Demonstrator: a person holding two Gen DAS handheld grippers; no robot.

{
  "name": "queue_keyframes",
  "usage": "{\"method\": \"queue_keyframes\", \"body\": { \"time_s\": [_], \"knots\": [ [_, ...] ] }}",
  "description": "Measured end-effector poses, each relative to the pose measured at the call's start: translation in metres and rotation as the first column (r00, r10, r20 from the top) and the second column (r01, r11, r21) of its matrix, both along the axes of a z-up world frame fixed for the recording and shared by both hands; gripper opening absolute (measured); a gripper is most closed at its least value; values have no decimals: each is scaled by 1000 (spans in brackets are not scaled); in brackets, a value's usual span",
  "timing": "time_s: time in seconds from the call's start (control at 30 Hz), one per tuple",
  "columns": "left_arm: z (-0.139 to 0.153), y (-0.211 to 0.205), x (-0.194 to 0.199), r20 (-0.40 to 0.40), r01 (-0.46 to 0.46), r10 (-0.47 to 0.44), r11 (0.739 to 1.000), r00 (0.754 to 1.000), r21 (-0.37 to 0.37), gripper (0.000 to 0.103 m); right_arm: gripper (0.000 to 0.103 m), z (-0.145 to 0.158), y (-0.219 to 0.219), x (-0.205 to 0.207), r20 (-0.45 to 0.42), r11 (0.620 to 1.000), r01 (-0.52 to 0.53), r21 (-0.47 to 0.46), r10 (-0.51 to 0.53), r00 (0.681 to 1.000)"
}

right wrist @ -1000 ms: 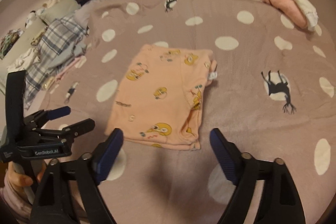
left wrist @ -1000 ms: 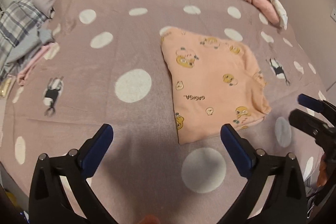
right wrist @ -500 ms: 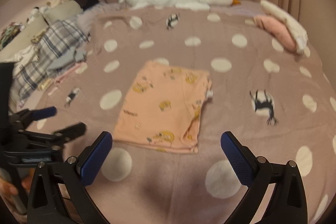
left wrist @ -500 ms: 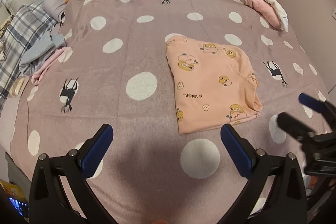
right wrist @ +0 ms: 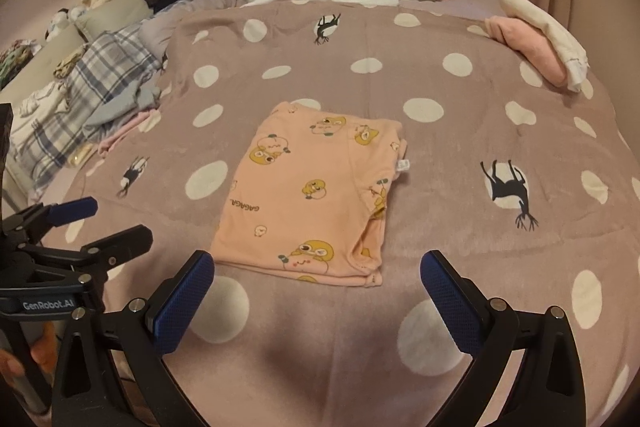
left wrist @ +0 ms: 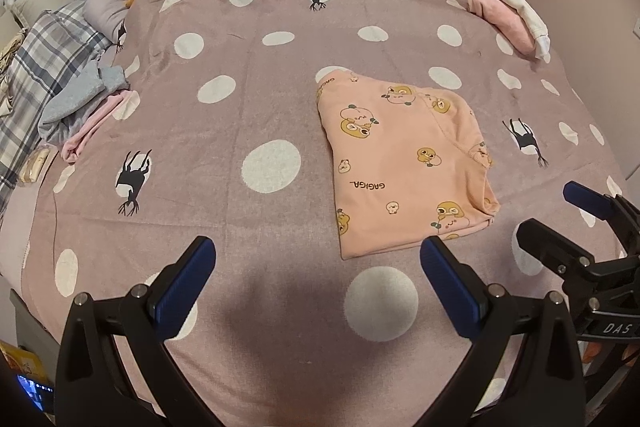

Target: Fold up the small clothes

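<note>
On the bed (left wrist: 240,115) lies the folded peach garment (left wrist: 404,163); both tools (left tool (left wrist: 318,267), right tool (right wrist: 318,279)) gape wide, empty. Careless pinching could undo its folds.

Folded peach garment (right wrist: 312,199) on dotted blanket (right wrist: 460,187)

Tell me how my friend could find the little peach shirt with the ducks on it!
Look at the big mauve blanket with white spots that covers the bed. Near its middle, away from the plaid pile on one side and the pink and cream bundle at the far corner, lies the peach shirt. It is the only neatly folded piece, printed with yellow cartoon ducks.
</note>
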State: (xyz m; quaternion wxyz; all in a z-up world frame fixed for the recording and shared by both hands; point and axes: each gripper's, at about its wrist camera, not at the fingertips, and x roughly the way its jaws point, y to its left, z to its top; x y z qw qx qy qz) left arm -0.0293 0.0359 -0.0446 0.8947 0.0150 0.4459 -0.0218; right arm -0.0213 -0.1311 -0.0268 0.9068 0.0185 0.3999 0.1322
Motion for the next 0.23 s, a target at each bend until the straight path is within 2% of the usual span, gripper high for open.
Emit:
{"method": "queue_keyframes", "body": {
  "time_s": [0.23],
  "knots": [
    [0,-1,1,7,-6,6,1000,1000,10,102,102,3,1,0,2,1000,-4,5,4,1000]
  ]
}}
